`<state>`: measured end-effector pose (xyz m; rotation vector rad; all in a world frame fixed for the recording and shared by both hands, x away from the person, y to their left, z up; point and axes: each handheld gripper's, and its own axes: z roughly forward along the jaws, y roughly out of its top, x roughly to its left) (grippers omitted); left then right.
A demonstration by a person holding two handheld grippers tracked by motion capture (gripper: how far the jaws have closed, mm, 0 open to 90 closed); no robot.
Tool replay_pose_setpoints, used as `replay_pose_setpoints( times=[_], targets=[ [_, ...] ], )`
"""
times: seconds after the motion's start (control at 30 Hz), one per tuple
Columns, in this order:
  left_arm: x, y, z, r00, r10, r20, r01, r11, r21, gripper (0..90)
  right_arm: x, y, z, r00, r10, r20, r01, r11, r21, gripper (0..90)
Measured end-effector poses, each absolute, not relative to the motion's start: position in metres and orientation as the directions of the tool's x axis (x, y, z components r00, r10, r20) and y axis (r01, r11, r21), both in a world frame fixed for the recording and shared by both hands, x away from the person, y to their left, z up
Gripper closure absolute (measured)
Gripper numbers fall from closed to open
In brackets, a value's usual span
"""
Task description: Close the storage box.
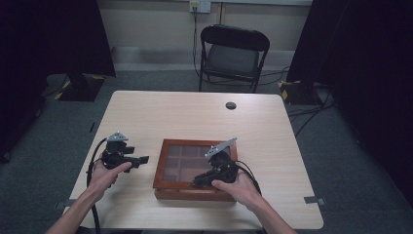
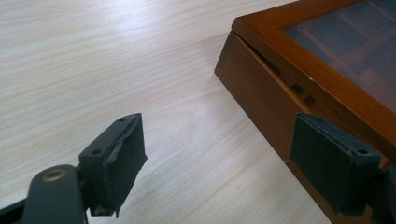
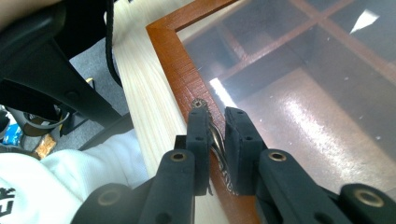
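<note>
R gripper (image 3: 215,135) has its fingers clenched on the box's (image 1: 195,168) front metal handle (image 3: 217,140), prob. to lift the lid; L gripper (image 2: 219,163) waits w/ fingers released beside it, on the desk (image 1: 195,114).

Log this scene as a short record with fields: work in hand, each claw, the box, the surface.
work: opening the box by its front latch
right claw: shut on latch at the lid's front edge
left claw: open, beside the box's side, holding nothing
lid: glass, down, dividers visible under it
table: light wood, box near the front edge
</note>
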<state>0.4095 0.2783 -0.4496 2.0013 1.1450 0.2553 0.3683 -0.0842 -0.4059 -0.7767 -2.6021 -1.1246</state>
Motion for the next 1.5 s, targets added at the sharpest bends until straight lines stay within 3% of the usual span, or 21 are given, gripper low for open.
replay_pose_setpoints(
  times=[0.63, 0.77, 0.97, 1.33, 1.5],
  targets=[
    [0.409, 0.279, -0.450, 0.567, 0.798, -0.205, 0.637, -0.267, 0.723, 18.1, 0.362, -0.080, -0.428, -0.847, 0.401, 0.349, 0.530, 0.591, 0.608, 80.8],
    [0.408, 0.279, -0.449, 0.564, 0.799, -0.208, 0.639, -0.262, 0.723, 18.1, 0.359, -0.081, -0.427, -0.845, 0.427, 0.321, 0.529, 0.583, 0.617, 68.9],
    [0.408, 0.281, -0.449, 0.560, 0.802, -0.205, 0.636, -0.258, 0.727, 18.1, 0.362, -0.093, -0.416, -0.809, 0.481, 0.337, 0.565, 0.483, 0.668, 53.4],
    [0.406, 0.289, -0.448, 0.566, 0.805, -0.180, 0.644, -0.295, 0.706, 17.9, 0.376, -0.156, -0.404, -0.656, 0.693, 0.299, 0.639, 0.300, 0.708, 22.8],
    [0.403, 0.294, -0.451, 0.562, 0.815, -0.140, 0.649, -0.330, 0.685, 17.8, 0.377, -0.198, -0.412, -0.549, 0.777, 0.309, 0.685, 0.206, 0.699, 15.5]
  ],
)
